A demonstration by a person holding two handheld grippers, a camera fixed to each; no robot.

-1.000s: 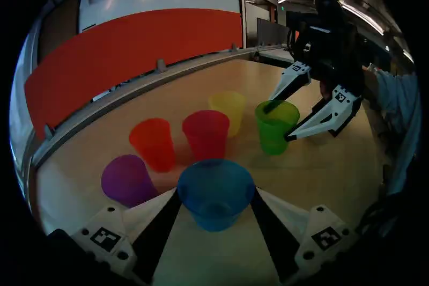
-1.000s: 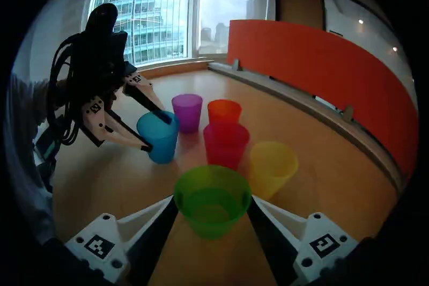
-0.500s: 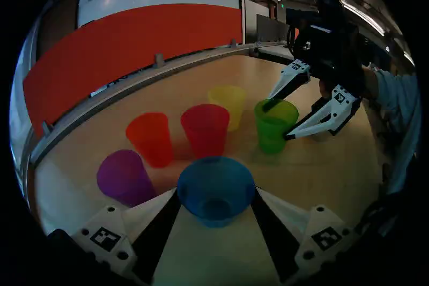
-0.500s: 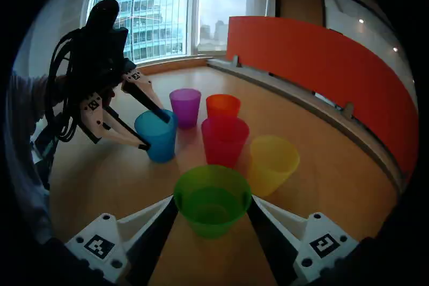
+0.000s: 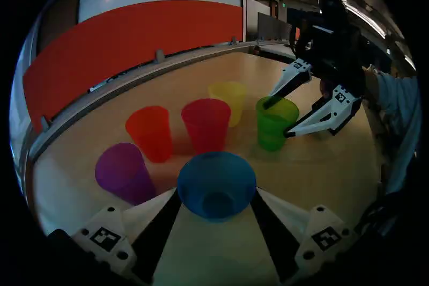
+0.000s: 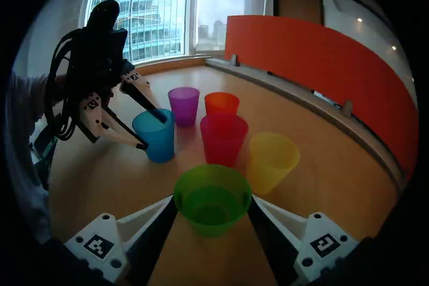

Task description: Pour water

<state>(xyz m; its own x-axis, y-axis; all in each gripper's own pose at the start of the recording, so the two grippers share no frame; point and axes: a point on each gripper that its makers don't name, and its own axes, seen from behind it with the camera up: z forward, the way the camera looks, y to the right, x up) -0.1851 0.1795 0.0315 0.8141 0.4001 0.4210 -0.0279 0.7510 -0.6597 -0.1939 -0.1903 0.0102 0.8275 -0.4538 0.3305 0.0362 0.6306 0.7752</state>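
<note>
Gripping the blue cup [image 5: 216, 181] between its two fingers, the left gripper [image 5: 214, 196] holds it upright just in front of its camera, with one finger against each side of the cup's wall. The right gripper [image 6: 213, 203] has the green cup [image 6: 212, 195] the same way: clamped on both sides, mouth up.

Seen from the opposite gripper, each held cup stands low over the wooden worktop [image 5: 322, 178]. Whether its base touches the wood or hangs just above it cannot be told. Both cups look darker at the bottom, but whether either holds water cannot be made out.

Four more cups stand upright on the worktop, on the side towards its long edge below the orange partition [image 5: 134, 39]. The purple cup [image 5: 120, 170] is just beside the blue one, and the orange cup [image 5: 149, 131] is next to it. The red cup [image 5: 205, 122] sits between the two held cups, and the yellow cup [image 5: 228, 98] stands near the green one. None of the four touches another.

In the right gripper view, the blue cup sits towards the worktop edge that runs under the windows [image 6: 145, 12], well apart from the green cup. A light sleeve [image 5: 394, 103] shows behind the right gripper — the hand holding it is too dark to make out.
</note>
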